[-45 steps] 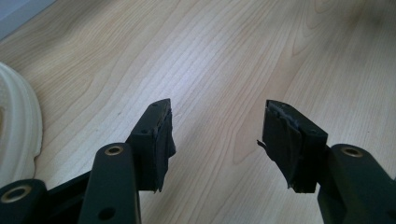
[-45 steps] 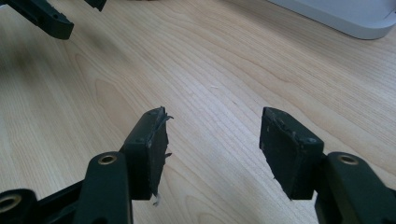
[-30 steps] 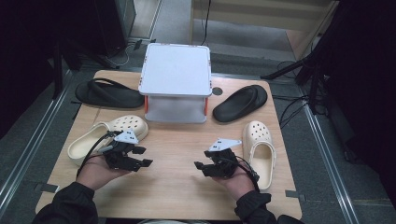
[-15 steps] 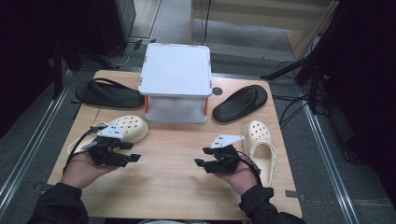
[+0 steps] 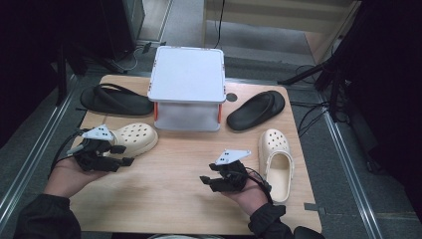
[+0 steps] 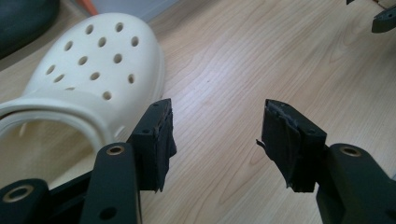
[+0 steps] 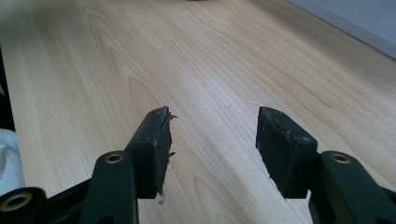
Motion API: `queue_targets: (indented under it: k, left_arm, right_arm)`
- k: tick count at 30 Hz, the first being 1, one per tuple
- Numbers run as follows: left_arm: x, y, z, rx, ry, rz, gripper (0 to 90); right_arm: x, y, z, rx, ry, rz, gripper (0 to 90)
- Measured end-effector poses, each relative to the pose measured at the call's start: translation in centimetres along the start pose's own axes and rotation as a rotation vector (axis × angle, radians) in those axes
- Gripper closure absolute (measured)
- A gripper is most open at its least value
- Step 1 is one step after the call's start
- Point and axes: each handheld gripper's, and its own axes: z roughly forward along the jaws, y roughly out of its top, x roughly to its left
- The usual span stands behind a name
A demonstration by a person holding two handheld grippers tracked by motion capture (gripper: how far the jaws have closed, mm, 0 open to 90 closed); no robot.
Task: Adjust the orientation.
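A cream clog point(image 5: 133, 138) lies on the left of the wooden table point(image 5: 169, 199), toe pointing right. My left gripper point(image 5: 123, 155) is open just in front of it, jaws pointing right, nothing between them. In the left gripper view the same clog point(image 6: 93, 65) sits just left of the open left gripper point(image 6: 217, 130). A second cream clog point(image 5: 275, 159) lies at the right, toe pointing away. Beside it, to its left, my right gripper point(image 5: 208, 174) is open over bare wood, pointing left. The right gripper point(image 7: 212, 140) holds nothing.
A white lidded box point(image 5: 187, 89) stands at the table's back middle. One black slipper point(image 5: 115, 101) lies to its left and another black slipper point(image 5: 256, 108) to its right. Metal rails run along both table sides.
My left gripper has moved left and a little away from me, ending beside the left clog. The right gripper has hardly moved.
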Motion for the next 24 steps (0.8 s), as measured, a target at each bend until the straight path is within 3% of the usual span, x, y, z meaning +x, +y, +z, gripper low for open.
queue_targets:
  k: [3, 7, 10, 14, 19, 24]
  left_arm:
    - [0.4, -0.1, -0.3, -0.001, 0.015, -0.006, 44.2]
    - [1.6, -0.5, -1.2, -0.009, 0.026, -0.027, 44.4]
    - [2.8, -1.1, -1.3, -0.008, 0.041, -0.042, 44.4]
    - [3.6, -1.4, -0.9, 0.004, 0.048, -0.047, 44.7]
    - [5.1, -2.0, 1.0, 0.028, 0.032, -0.072, 46.2]
    - [5.3, -2.0, 2.4, 0.024, 0.01, -0.064, 51.7]
  right_arm:
    - [0.0, 0.0, -0.1, -0.005, -0.006, 0.004, 45.7]
    - [-0.1, -0.3, -0.4, -0.016, -0.019, 0.031, 45.8]
    - [-0.3, -0.4, -0.4, -0.006, -0.03, 0.026, 45.7]
    - [-0.4, -0.5, -0.2, 0.0, -0.041, 0.018, 45.8]
    - [-0.4, -0.5, 0.1, 0.01, -0.056, 0.005, 45.6]
    - [-0.3, -0.4, 0.5, 0.027, -0.061, -0.001, 45.6]
